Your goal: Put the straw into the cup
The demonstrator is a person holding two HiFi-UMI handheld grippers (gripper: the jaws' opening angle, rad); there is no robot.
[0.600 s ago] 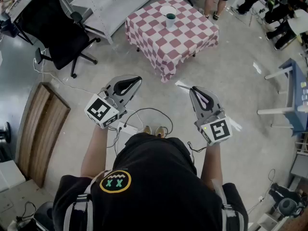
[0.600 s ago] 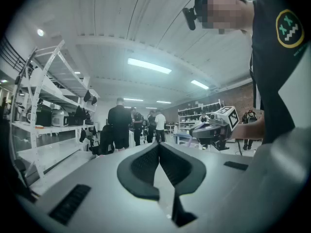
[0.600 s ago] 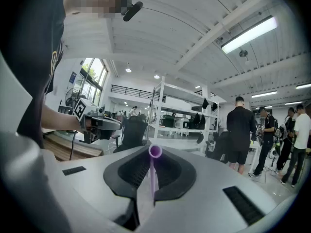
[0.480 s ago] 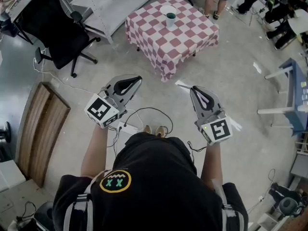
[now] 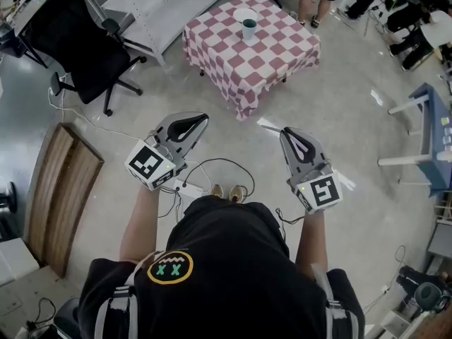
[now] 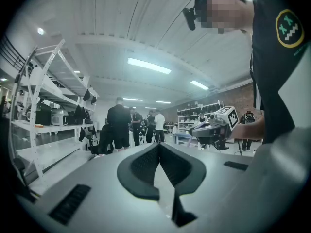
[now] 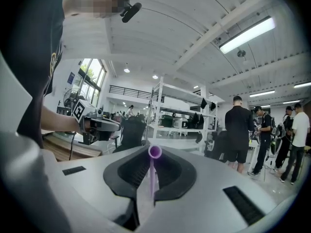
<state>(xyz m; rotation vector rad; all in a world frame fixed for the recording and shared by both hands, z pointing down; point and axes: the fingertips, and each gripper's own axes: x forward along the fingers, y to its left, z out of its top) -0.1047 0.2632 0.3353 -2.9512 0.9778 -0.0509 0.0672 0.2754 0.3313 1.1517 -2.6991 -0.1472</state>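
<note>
The purple straw (image 7: pixel 152 177) is pinched in the right hand-held gripper (image 5: pixel 288 133). The jaws are clenched on it, and its round end pokes out past the tips. The cup (image 5: pixel 250 27) stands far from it, on the bench (image 5: pixel 263 63) with the red and white checked cloth. The left hand-held gripper (image 5: pixel 200 118) is closed too, with nothing in it. Both are held out level over the floor (image 5: pixel 339 126), near each other. A black chair (image 5: pixel 85 44) stands left of the bench.
</note>
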